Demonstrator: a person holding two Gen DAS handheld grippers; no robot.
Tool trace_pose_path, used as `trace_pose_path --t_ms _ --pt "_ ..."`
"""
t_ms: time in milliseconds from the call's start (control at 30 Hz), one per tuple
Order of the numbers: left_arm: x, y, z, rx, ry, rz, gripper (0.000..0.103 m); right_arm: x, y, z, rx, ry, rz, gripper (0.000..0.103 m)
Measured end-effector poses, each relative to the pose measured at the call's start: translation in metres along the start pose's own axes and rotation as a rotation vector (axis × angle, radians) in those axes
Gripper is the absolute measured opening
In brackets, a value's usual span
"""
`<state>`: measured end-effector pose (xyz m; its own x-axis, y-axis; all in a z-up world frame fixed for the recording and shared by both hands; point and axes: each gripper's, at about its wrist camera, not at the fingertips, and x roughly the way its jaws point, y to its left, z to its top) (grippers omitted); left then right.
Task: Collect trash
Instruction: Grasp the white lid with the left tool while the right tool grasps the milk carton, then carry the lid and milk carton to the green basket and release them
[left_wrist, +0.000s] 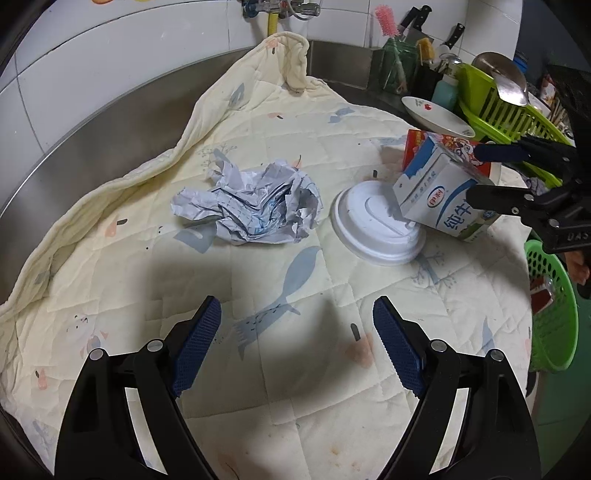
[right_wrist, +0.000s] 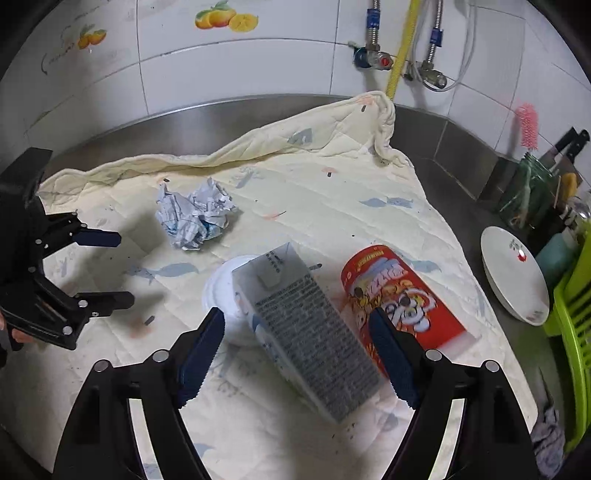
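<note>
Right hand-held gripper (right_wrist: 296, 312) spread wide, straddling the milk carton (right_wrist: 314, 343), nothing clamped yet; looks like daylight between the left pad and the carton wall. Carton lying tilted on the quilted cloth (left_wrist: 147, 258) over the steel worktop (left_wrist: 110, 147), one end propped on the white foam lid (left_wrist: 369, 225), red snack can (right_wrist: 399, 295) just beside it on the far side. Left hand-held gripper (left_wrist: 296, 301) also wide open and empty, hovering over bare cloth, well short of the crumpled paper (left_wrist: 255, 206). Best bet for the grab: square the pads up on the two broad flat faces, not on the corners, and close roughly mid-length so it doesn't swing. Go gentle on the squeeze, since an empty carton probably just caves in and slips. Watch that right pad too, pretty close to the can, easy to pinch both or knock it rolling. Lift straight up off the lid instead of dragging, otherwise the lid likely skates along with it. Then over to the green basket (left_wrist: 554, 314) at the worktop's edge, presumably the bin.
</note>
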<state>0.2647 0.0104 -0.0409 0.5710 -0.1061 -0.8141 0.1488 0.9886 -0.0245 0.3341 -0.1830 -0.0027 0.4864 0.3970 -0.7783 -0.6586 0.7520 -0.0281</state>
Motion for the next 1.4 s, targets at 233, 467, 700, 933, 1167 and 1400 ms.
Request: trace_pose_path --t_ms 233,467,700,933,1167,1400 --pt "0.003 0.001 0.003 0.007 -0.002 0.003 0.083 0.022 -0.001 0.006 -0.021 0.035 0.027 0.077" --pt "0.006 0.001 0.005 0.011 -0.009 -0.002 0.083 0.024 0.002 0.004 -0.014 0.049 0.039 0.053" --pt "0.011 -0.016 0.013 0.058 -0.025 -0.054 0.083 0.002 -0.003 -0.011 0.063 0.050 0.024 0.042" --pt "0.025 -0.044 0.031 0.137 -0.018 -0.084 0.087 -0.030 -0.008 -0.042 0.118 0.038 -0.026 0.042" --pt "0.051 -0.067 0.049 0.211 0.004 -0.065 0.090 -0.063 -0.021 -0.070 0.190 0.007 -0.061 0.042" --pt "0.071 -0.073 0.060 0.222 0.023 -0.059 0.090 -0.081 -0.033 -0.096 0.239 0.008 -0.098 0.042"
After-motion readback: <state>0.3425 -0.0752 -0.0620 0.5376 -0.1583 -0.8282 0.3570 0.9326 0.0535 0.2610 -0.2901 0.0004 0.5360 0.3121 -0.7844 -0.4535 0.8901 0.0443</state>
